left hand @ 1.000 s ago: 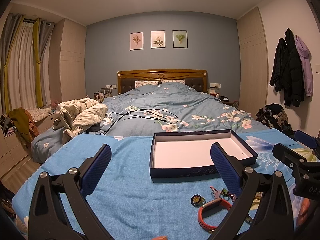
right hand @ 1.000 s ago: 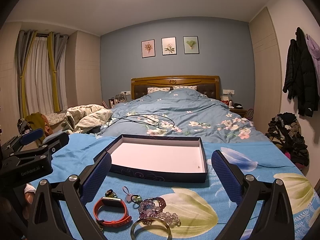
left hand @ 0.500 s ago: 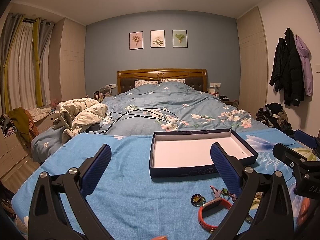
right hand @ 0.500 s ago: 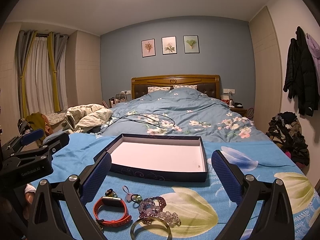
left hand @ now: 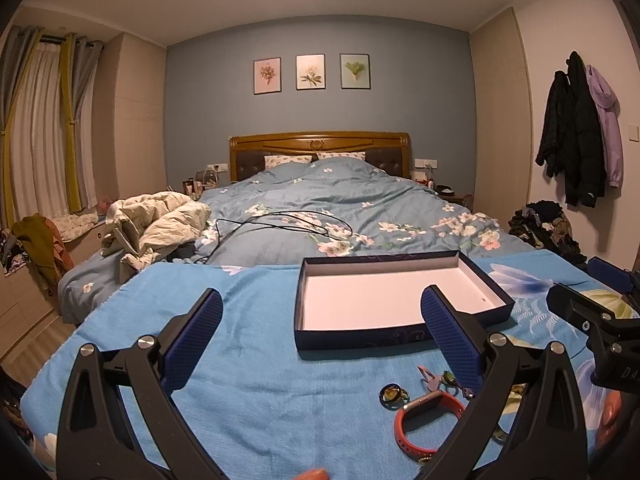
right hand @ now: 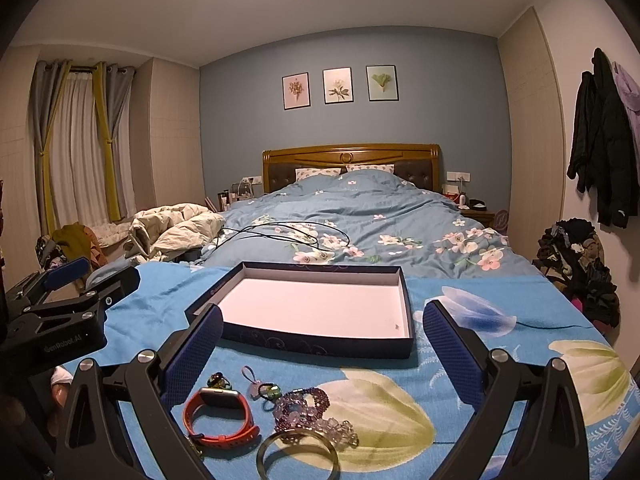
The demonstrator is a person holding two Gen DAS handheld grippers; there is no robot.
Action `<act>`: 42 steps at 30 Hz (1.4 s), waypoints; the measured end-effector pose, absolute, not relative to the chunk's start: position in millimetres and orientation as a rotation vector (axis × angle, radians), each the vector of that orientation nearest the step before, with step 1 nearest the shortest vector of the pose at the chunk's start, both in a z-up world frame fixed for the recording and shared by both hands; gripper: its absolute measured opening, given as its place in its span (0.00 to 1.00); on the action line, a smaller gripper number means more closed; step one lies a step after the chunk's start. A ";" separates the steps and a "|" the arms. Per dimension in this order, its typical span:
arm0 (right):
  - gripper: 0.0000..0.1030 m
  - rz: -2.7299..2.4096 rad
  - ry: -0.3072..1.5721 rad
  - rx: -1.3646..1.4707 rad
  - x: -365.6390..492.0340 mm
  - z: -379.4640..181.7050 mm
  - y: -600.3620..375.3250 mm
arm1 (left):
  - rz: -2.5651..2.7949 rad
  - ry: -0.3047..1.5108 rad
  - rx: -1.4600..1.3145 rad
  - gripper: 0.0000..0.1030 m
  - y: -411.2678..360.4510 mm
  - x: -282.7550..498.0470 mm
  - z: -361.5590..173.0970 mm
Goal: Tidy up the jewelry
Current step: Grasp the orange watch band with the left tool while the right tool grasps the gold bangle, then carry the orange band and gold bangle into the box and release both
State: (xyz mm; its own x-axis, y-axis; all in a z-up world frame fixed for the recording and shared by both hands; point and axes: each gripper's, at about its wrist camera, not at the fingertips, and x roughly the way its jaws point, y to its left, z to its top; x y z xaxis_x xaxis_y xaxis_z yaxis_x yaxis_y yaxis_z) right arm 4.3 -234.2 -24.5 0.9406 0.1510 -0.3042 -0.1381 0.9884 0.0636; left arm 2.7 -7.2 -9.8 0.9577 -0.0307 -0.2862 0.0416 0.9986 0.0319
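Observation:
A dark blue box (left hand: pixel 362 336) (right hand: pixel 320 346) with a white floor lies empty on the blue floral cloth. In front of it lie a red-strapped watch (right hand: pixel 220 416) (left hand: pixel 424 420), a small ring (left hand: pixel 391 393) (right hand: pixel 218 380), a pink charm (right hand: pixel 253 386), purple bead bracelets (right hand: pixel 306 404), clear beads (right hand: pixel 334 428) and a metal bangle (right hand: pixel 298 456). My left gripper (left hand: pixel 322 336) hovers open left of the pile, holding nothing. My right gripper (right hand: pixel 320 344) hovers open just above the pile, holding nothing.
The cloth (left hand: pixel 248 376) covers the foot of a bed with a floral duvet (left hand: pixel 352 208). Black cables (left hand: pixel 280 224) lie on the duvet, and a crumpled cream quilt (left hand: pixel 160 220) sits to the left. Coats (left hand: pixel 576 136) hang on the right wall above a heap of clothes (left hand: pixel 544 228).

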 end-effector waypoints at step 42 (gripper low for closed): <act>0.06 0.363 0.834 0.061 23.6 -103.7 -251.0 | -0.411 0.871 0.075 0.12 -48.0 54.7 -107.0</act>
State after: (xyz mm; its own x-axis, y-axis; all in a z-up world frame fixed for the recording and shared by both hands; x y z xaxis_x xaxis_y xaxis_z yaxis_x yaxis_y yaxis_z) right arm 23.6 -251.0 -103.7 0.6139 0.3386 -0.7131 -0.2915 0.9367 0.1938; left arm 54.7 -48.0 -107.0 0.5715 -0.3198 -0.7557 0.3805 0.9192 -0.1012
